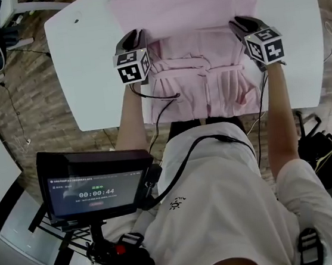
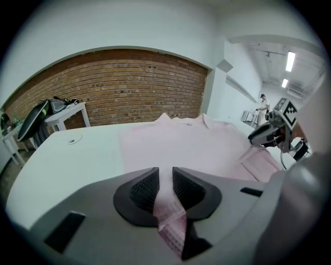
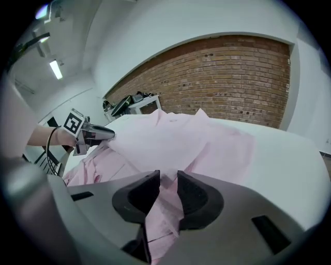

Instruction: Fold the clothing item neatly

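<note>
1. White counter [image 1: 86,66] stands on a wood-plank floor [image 1: 31,109], and a brick wall [image 2: 129,83] runs behind it.
2. Pink shirt [image 1: 186,6] lies spread on the counter with its collar at the far side. Its near part is bunched in folds by the near edge.
3. Left forearm [image 1: 129,118] and right forearm [image 1: 278,115] reach over that edge, with the claws tilted forward and down at the shirt's two sides.
4. Left claw [image 2: 165,181] pinches a fold of the shirt.
5. Right claw [image 3: 168,189] is slightly spread, with shirt fabric loose between its pads.
</note>
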`<state>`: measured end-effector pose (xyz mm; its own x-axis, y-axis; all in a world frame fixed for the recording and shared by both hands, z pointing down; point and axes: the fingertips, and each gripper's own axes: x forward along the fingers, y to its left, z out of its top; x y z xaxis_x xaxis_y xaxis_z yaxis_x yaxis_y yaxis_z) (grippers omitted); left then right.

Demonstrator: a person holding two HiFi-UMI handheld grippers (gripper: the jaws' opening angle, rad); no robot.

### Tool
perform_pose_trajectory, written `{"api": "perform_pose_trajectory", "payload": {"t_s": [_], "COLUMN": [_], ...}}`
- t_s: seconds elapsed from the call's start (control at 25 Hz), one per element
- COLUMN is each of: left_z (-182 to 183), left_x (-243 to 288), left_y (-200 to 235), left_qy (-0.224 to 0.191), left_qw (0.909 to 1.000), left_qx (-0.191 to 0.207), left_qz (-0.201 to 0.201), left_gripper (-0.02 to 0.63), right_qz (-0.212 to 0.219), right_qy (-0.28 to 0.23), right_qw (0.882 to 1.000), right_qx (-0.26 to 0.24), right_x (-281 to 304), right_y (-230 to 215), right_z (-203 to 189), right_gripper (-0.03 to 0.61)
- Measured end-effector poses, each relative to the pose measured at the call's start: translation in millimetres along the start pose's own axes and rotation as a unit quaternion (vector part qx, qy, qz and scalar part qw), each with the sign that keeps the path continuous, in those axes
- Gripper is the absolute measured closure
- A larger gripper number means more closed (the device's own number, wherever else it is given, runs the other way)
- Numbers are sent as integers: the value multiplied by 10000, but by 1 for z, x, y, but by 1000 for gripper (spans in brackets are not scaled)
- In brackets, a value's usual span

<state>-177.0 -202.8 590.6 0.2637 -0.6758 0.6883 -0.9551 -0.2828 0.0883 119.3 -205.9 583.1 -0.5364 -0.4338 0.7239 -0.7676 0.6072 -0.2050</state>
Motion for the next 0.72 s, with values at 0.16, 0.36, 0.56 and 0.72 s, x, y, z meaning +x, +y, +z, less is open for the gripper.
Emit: {"api": "perform_pose_trajectory", "payload": {"t_s": [0.16,0.36,0.56,0.72], "left_z": [-8,-7,-19,-20], "left_x": [3,-1,4,4], "left_y": [10,9,10,12], "left_qy": [20,-74,198,276], "left_qw": [9994,9994,9993,9994], "left_qx": [-346,-343,-321,-204], "left_qz": [-59,-21,-27,23], "left_gripper": [543,543,543,543], "right_qz": [-147,-263,-224,-540], "right_qy": [303,-291,-146,767], "right_qw": [9994,9992,9994,9956], "right_qx": [-70,15,224,-29], "right_x": [15,-21,-25,-9], "right_y": [-2,-7,-12,-27], "right_z": [-7,22,14,-29], "right_gripper": [490,558,557,486]}}
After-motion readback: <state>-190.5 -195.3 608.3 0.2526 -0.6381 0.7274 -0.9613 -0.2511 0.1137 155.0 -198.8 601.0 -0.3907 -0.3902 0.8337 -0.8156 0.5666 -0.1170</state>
